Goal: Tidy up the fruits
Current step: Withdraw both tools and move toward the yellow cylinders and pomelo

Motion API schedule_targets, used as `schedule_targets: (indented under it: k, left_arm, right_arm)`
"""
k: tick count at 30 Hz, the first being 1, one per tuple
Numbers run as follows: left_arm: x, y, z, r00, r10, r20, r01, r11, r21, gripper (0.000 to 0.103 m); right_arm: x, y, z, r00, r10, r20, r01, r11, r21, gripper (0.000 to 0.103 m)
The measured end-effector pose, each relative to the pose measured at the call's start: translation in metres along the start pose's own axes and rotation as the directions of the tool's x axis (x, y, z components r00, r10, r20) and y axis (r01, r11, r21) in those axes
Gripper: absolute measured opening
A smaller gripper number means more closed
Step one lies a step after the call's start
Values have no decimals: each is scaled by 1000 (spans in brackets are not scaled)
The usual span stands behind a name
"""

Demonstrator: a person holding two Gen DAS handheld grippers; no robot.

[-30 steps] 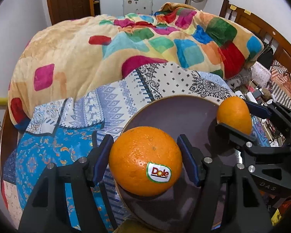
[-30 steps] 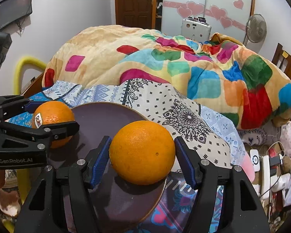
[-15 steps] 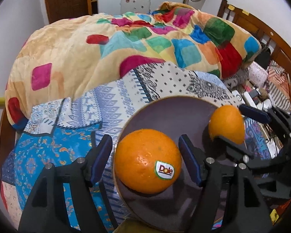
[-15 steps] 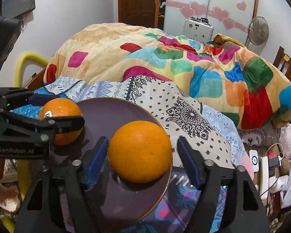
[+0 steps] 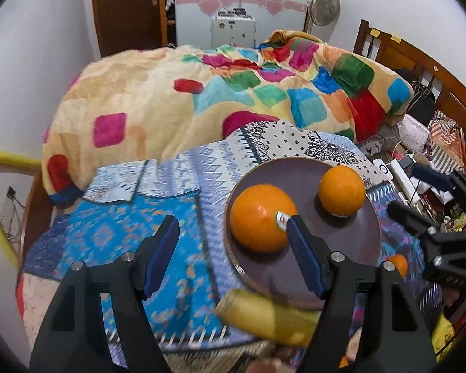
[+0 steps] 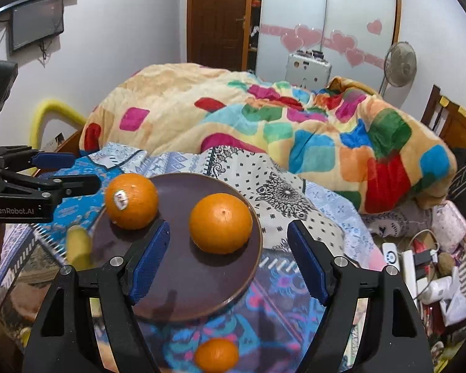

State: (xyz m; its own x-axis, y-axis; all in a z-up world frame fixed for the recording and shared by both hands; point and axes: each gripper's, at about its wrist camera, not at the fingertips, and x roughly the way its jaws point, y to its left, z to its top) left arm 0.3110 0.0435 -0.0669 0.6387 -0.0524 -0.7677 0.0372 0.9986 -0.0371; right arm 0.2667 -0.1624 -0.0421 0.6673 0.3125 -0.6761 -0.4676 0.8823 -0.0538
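Note:
Two oranges rest on a dark purple plate [image 5: 341,248] on the patterned bedspread. The stickered orange [image 5: 258,217] lies just beyond my left gripper's right finger. My left gripper [image 5: 233,227] is open and holds nothing. The plain orange [image 6: 220,223] sits on the plate [image 6: 186,295] ahead of my right gripper [image 6: 230,230], whose blue pads stand wide of it, open. The stickered orange [image 6: 130,200] is at the plate's left. The plain orange [image 5: 341,192] also shows in the left wrist view, with the right gripper [image 5: 410,189] to its right. The left gripper [image 6: 77,171] shows at the left edge.
A banana [image 5: 264,317] lies by the plate's near rim, also seen as the banana [image 6: 79,242]. A small orange [image 6: 216,356] sits on the cloth below the plate. A bunched colourful blanket [image 5: 233,99] fills the back. Cables and clutter [image 6: 419,264] lie at the right.
Both grippers have let go of their oranges and pulled back and up. The oranges stay on the plate. The banana and the small orange have come into view.

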Motion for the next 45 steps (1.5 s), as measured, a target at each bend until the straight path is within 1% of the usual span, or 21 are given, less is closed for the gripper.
schedule_targets:
  k: [2, 7, 10, 12, 17, 21, 25, 29, 32, 37, 41, 43, 45]
  left_arm:
    - [-17, 0, -10, 1000, 19, 19, -19, 1000, 3, 71]
    - [-56, -1, -39, 998, 35, 49, -35, 999, 7, 73]
    - [-73, -3, -61, 998, 33, 52, -34, 999, 11, 75]
    - [-81, -5, -77, 998, 25, 50, -25, 1000, 4, 78]
    - [-90, -7, -120, 999, 33, 25, -33, 999, 3, 78]
    - [-91, -9, -151, 999, 49, 1, -49, 999, 18, 78]
    - [-90, -5, -179, 999, 40, -26, -40, 999, -6, 78]
    - [-86, -5, -198, 999, 27, -47, -27, 1000, -15, 78]
    - [-84, -7, -205, 999, 14, -52, -15, 1000, -17, 79]
    - [-79, -9, -202, 999, 15, -42, -17, 999, -42, 79]
    - [-76, -15, -194, 999, -29, -38, 27, 999, -46, 79]
    - [-74, -21, -191, 1000, -8, -28, 7, 1000, -26, 81]
    - [-74, -23, -188, 1000, -5, -17, 5, 1000, -6, 81]
  right_arm:
    - [-14, 3, -3, 1000, -3, 16, 3, 1000, -7, 75]
    - [-55, 16, -17, 998, 3, 64, -2, 1000, -22, 76]
    - [-74, 24, -30, 996, 9, 83, -7, 1000, -26, 78]
    - [-85, 30, -42, 996, 9, 92, -7, 1000, -28, 79]
    - [-92, 39, -72, 998, 17, 66, -16, 1000, -20, 79]
    - [-90, 38, -97, 999, 35, 31, -35, 999, 12, 79]
    - [-89, 36, -112, 997, 74, 5, -74, 996, 44, 79]
    - [-90, 44, -119, 995, 97, -4, -97, 994, 40, 79]
    - [-90, 53, -121, 993, 119, 0, -119, 993, 19, 79]
    - [-86, 75, -121, 986, 168, -12, -168, 985, -42, 79]
    - [-80, 90, -122, 979, 202, -38, -204, 975, -92, 78]
    - [-74, 97, -122, 975, 217, -55, -222, 969, -111, 74]
    - [-67, 104, -122, 971, 226, -83, -235, 963, -128, 60]
